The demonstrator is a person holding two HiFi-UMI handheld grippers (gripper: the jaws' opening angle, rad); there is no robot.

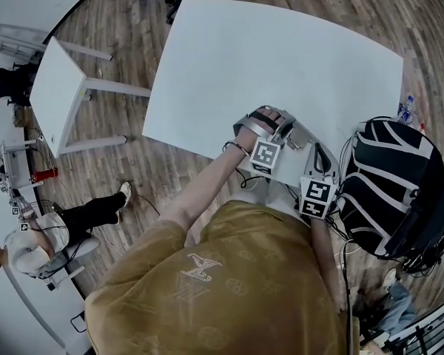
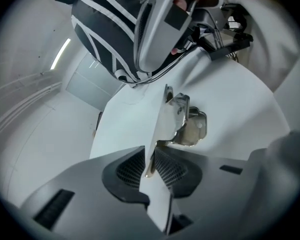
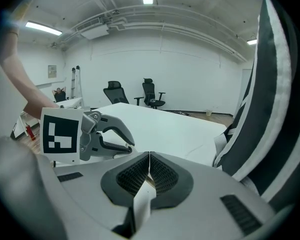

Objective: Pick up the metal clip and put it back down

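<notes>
The metal clip [image 2: 189,128] is a shiny silver bulldog clip, and it sticks out just past my left gripper's [image 2: 150,165] pads. That gripper is shut on the clip's thin plate, over the white table [image 2: 230,99]. I cannot tell whether the clip touches the tabletop. In the head view my left gripper [image 1: 293,140] is at the table's near edge and points right toward a backpack, with the clip [image 1: 297,143] only a small glint. My right gripper [image 1: 317,154] is beside it on the right. In its own view the right gripper [image 3: 148,176] is shut with nothing held.
A black-and-white striped backpack [image 1: 388,191] sits at the table's near right corner, close to both grippers. The white table [image 1: 281,65] stretches away ahead. A smaller white table [image 1: 55,87] stands on the left, and a seated person [image 1: 66,224] is on the wood floor. Office chairs [image 3: 151,95] stand beyond.
</notes>
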